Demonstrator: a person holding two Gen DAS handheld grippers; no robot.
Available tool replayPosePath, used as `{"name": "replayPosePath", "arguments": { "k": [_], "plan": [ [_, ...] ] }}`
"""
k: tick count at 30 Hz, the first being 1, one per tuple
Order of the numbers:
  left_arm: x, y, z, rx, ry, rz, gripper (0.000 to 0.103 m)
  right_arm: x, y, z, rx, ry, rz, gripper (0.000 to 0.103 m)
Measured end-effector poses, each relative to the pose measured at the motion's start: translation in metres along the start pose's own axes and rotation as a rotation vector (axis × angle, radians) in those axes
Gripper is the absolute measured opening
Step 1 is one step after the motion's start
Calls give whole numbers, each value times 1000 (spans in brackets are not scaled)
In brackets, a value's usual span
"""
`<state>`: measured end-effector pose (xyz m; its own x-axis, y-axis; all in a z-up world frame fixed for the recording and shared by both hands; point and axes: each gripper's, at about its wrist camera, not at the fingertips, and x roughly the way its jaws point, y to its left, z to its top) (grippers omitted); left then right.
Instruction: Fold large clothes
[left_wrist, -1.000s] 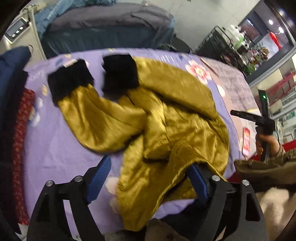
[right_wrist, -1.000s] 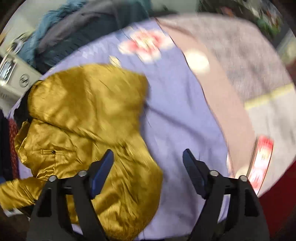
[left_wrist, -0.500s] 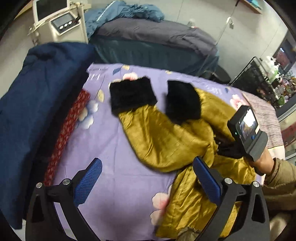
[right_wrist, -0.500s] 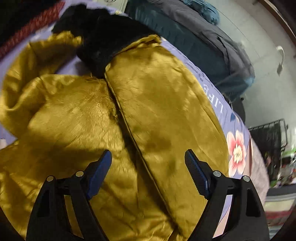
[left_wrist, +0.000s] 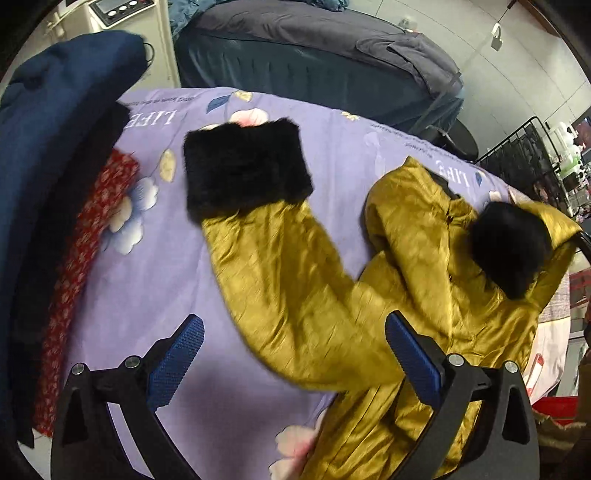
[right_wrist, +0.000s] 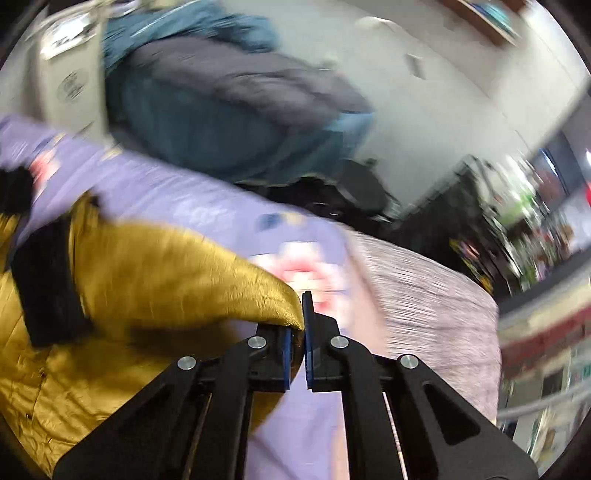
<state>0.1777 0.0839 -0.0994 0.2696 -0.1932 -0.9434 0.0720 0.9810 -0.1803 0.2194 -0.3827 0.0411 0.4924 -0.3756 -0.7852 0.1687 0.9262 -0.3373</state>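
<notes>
A gold satin jacket (left_wrist: 417, 295) with black fur cuffs lies crumpled on the purple floral sheet (left_wrist: 155, 280). One sleeve stretches left, ending in a black cuff (left_wrist: 243, 166). The other cuff (left_wrist: 509, 243) is lifted at the right edge. My left gripper (left_wrist: 291, 354) is open and empty, hovering over the left sleeve. My right gripper (right_wrist: 297, 328) is shut on a fold of the gold jacket (right_wrist: 177, 273) and holds it above the sheet.
A navy garment (left_wrist: 55, 122) and a red patterned cloth (left_wrist: 74, 280) lie along the left of the sheet. A dark covered bed (left_wrist: 314, 55) stands behind. A white machine (left_wrist: 122, 22) stands at back left. Shelving (left_wrist: 535, 155) is at far right.
My right gripper has closed on the jacket's right sleeve and pulled it up and to the right. The two black cuffs, side by side before, are now far apart. My left gripper stayed open.
</notes>
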Motion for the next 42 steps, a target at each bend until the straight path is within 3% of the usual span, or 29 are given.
{"name": "replayPosePath", "arguments": {
  "k": [3, 5, 7, 10, 12, 15, 19, 21, 23, 25, 26, 28, 30, 33, 35, 37, 39, 40, 42],
  "plan": [
    [6, -10, 21, 13, -19, 6, 97, 25, -119, -22, 342, 89, -28, 5],
    [16, -17, 30, 40, -18, 55, 97, 41, -163, -55, 529, 158, -26, 6],
    [28, -22, 33, 52, -1, 92, 97, 60, -190, -115, 726, 248, 7, 8],
    [57, -24, 31, 60, 80, 174, 97, 89, -192, -186, 932, 370, 88, 35],
    [72, -21, 26, 47, 117, 224, 97, 88, -179, -213, 984, 370, 128, 55],
    [84, -12, 19, -29, 165, 228, 97, 75, -153, -232, 999, 337, 197, 65],
    [105, -3, 14, -139, 243, 177, 94, 61, -114, -244, 1017, 299, 279, 67],
    [118, -8, 17, -115, 263, 199, 75, 55, -89, -238, 972, 309, 306, 69],
    [129, -16, 21, -84, 287, 261, 32, 50, -68, -230, 914, 323, 342, 69],
    [129, -21, 23, -73, 280, 289, 11, 41, -43, -216, 842, 318, 368, 69],
    [124, -24, 26, -63, 256, 296, 7, 36, -36, -210, 815, 311, 379, 69],
    [102, -24, 33, -46, 174, 336, 5, 23, -17, -197, 734, 282, 379, 69],
    [60, -17, 45, -52, 39, 390, 5, 15, -5, -184, 667, 256, 366, 69],
    [-28, 11, 73, -131, -199, 436, 5, 9, 5, -169, 609, 232, 346, 69],
    [-84, 30, 96, -176, -310, 417, 5, 9, 8, -165, 595, 232, 351, 69],
    [-107, 38, 112, -162, -366, 463, 5, 10, 7, -164, 576, 236, 358, 69],
    [-115, 40, 127, -112, -409, 562, 5, 11, 11, -166, 561, 250, 368, 69],
    [-107, 43, 135, -98, -384, 610, 10, 11, 14, -168, 564, 259, 383, 69],
    [-83, 50, 145, -101, -287, 619, 33, 13, 20, -173, 579, 274, 427, 69]
  ]
}}
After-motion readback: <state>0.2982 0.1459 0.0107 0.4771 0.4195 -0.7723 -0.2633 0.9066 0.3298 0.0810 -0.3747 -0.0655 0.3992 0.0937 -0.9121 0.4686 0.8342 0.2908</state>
